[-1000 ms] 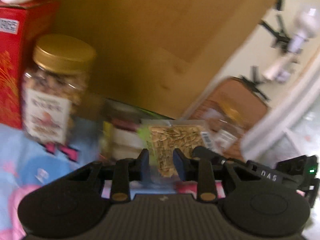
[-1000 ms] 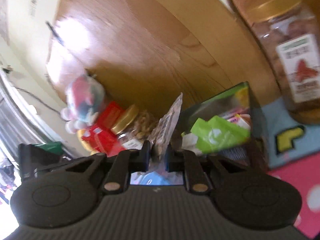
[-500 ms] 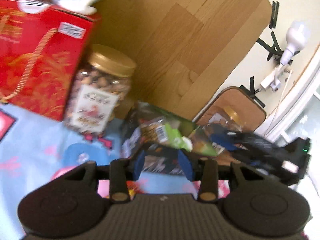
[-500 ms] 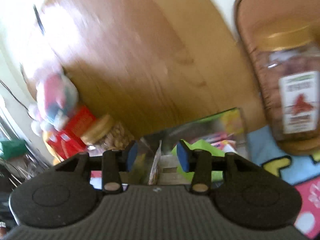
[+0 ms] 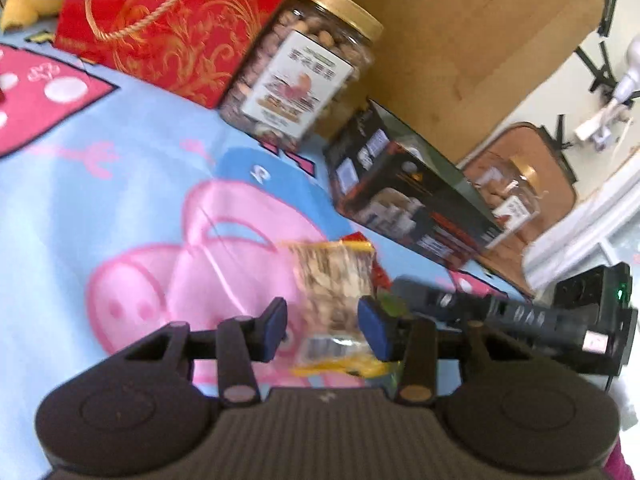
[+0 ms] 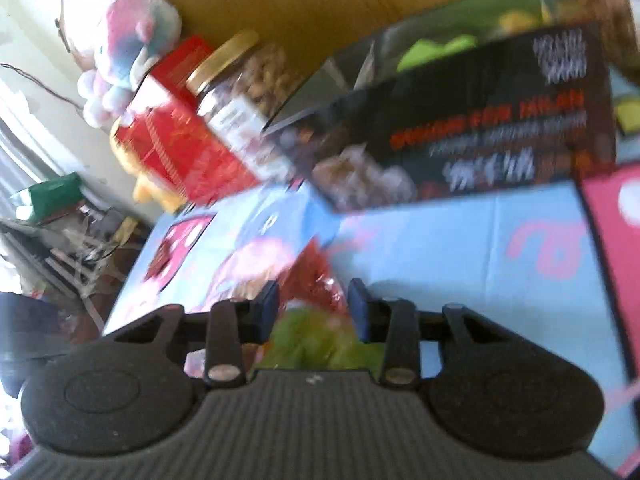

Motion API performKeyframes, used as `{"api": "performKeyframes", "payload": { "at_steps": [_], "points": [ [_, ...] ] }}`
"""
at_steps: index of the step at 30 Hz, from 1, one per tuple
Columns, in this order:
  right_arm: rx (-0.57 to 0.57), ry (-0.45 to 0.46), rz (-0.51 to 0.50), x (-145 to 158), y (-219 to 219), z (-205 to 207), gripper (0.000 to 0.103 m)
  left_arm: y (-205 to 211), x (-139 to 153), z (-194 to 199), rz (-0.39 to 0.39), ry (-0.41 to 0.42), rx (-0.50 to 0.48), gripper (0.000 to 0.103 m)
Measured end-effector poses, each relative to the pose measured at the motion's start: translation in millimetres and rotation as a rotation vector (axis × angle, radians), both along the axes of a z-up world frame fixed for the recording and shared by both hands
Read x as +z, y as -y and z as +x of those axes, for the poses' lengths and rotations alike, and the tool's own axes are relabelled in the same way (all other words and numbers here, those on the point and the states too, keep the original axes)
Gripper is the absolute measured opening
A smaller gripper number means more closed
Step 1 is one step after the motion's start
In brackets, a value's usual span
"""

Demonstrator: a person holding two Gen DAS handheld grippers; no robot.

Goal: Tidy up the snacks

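Note:
My left gripper [image 5: 322, 330] is open above a clear seed packet [image 5: 334, 280] with yellow ends that lies on the cartoon cloth. My right gripper [image 6: 314, 312] is open over a red snack packet [image 6: 316, 276] and a green packet [image 6: 316, 344] on the same cloth. A black open-topped box [image 5: 404, 208] stands behind them; it also shows in the right wrist view [image 6: 460, 120], with a green packet [image 6: 440, 46] and a clear one inside. The right gripper's body [image 5: 520, 316] shows at the right of the left wrist view.
A gold-lidded nut jar [image 5: 304, 72] and a red gift box [image 5: 160, 20] stand at the back left by a wooden board [image 5: 460, 32]. A second jar [image 5: 508, 192] stands behind the black box. A plush toy [image 6: 124, 52] sits on the gift box.
Both grippers opened and let go of their packets at the black box, then drew back and tilted down to the packets lying on the cloth.

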State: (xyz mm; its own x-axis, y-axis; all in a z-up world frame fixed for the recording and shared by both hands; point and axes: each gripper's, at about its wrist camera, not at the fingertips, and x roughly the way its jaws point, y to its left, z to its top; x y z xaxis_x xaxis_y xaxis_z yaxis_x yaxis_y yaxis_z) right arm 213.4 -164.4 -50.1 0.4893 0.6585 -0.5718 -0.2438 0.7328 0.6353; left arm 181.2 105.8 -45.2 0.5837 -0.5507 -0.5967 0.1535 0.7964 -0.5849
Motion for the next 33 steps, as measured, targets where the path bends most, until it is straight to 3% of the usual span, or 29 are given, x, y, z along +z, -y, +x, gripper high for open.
{"api": "performKeyframes", "payload": {
  "at_steps": [1, 7, 11, 15, 19, 22, 26, 27, 28, 29, 30, 32, 33],
  "points": [
    [0.027, -0.001, -0.021, 1.1, -3.2, -7.9, 0.031, 1.4, -1.2, -3.6, -0.002, 0.001, -0.002, 0.039],
    [0.109, 0.003, -0.008, 7.3, -8.6, -54.3, 0.032, 12.5, -2.8, -35.2, 0.006, 0.02, -0.05, 0.037],
    [-0.009, 0.179, -0.096, 27.5, 7.6, -81.8, 0.034, -5.5, 2.9, -58.7, -0.036, 0.03, -0.006, 0.037],
    [-0.083, 0.208, 0.03, 37.3, 51.4, -121.2, 0.034, -32.3, 10.4, -85.5, -0.048, 0.058, 0.061, 0.038],
    [-0.049, 0.183, 0.059, 28.3, 64.4, -172.4, 0.036, -24.7, 18.0, -104.6, -0.099, 0.068, -0.004, 0.038],
    [-0.042, 0.185, 0.059, 22.1, 55.6, -199.0, 0.05, 6.9, 18.4, -114.6, -0.091, 0.059, -0.116, 0.038],
    [0.007, 0.257, -0.095, 27.0, 25.3, -214.9, 0.09, 36.7, 11.7, -121.4, -0.045, 0.05, -0.176, 0.038],
    [0.008, 0.267, -0.132, 26.2, 16.8, -213.9, 0.089, 40.4, 9.7, -122.9, -0.044, 0.039, -0.177, 0.038],
    [0.03, 0.276, -0.191, 24.0, 6.3, -211.1, 0.081, 41.8, 8.1, -123.8, -0.05, 0.027, -0.179, 0.038],
    [0.043, 0.298, -0.267, 21.2, -1.9, -210.5, 0.061, 42.9, 7.8, -125.1, -0.054, 0.02, -0.182, 0.038],
    [0.041, 0.328, -0.332, 20.9, -4.9, -211.5, 0.054, 42.6, 8.2, -127.3, -0.048, 0.023, -0.184, 0.038],
    [0.035, 0.318, -0.325, 21.7, 9.8, -211.4, 0.041, 42.1, 12.2, -129.9, -0.029, 0.036, -0.184, 0.038],
    [-0.006, 0.313, -0.328, 22.3, 22.7, -210.2, 0.04, 41.3, 13.7, -131.3, -0.031, 0.038, -0.184, 0.038]
  ]
}}
